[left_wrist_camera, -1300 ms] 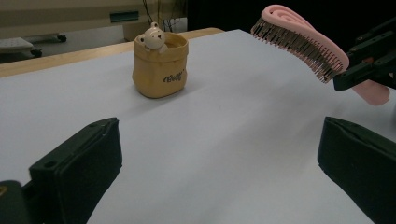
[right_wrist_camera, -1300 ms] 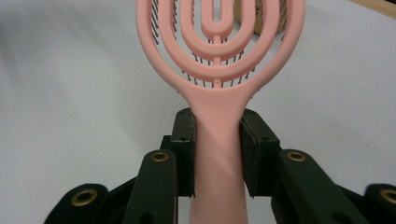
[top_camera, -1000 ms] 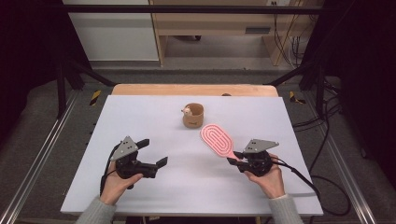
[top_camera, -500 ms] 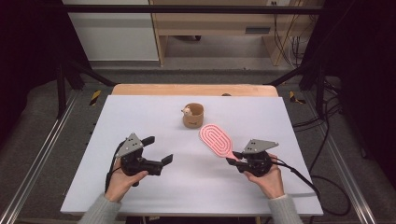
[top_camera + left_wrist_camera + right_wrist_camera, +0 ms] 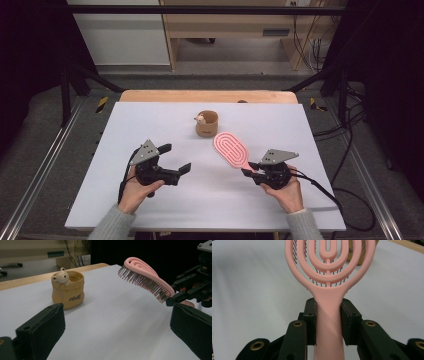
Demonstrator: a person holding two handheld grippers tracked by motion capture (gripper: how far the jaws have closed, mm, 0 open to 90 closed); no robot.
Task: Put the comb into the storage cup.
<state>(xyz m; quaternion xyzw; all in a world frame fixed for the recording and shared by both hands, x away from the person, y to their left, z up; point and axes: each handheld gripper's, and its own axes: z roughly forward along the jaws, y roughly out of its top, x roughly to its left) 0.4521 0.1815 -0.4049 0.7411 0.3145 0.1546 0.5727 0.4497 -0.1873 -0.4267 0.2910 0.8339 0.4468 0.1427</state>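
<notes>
left claw (image 5: 176,159) wide, empty, left of the bear cup (image 5: 206,123) | my right claw (image 5: 249,169) clamps pink hairbrush (image 5: 231,149) by handle, head raised just right of cup | risk: brush swings, topples cup

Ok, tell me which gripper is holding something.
The right gripper: its jaws clamp the pink hairbrush by the handle. The left gripper stands open, empty.

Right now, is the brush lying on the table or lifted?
Lifted: the right gripper clamps the pink brush by its handle, bristles down, clear of the table.
</notes>
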